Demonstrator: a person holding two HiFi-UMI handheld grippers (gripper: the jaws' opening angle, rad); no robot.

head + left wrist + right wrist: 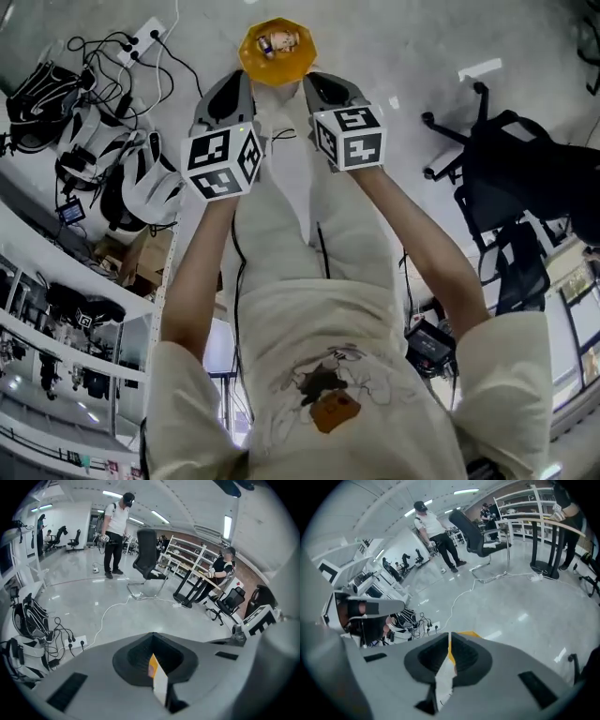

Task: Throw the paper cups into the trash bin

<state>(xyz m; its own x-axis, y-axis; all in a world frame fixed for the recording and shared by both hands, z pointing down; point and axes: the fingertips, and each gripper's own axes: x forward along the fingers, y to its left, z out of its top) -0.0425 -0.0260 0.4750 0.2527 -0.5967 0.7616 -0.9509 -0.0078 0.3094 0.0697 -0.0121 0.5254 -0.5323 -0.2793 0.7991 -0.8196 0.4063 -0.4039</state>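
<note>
My left gripper is clamped on the paper cup at its left rim, rt gripper clamped on the rt rim. Cup's held between the 2, mouth toward me, w/ small bits inside, over the floor.

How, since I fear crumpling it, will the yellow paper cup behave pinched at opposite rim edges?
Probably light: the yellow paper cup hangs from rim pinches by the left gripper and right gripper. Likely floppy: only a thin wall sits between each shut pair of jaws; pulling apart might tear it.
</note>
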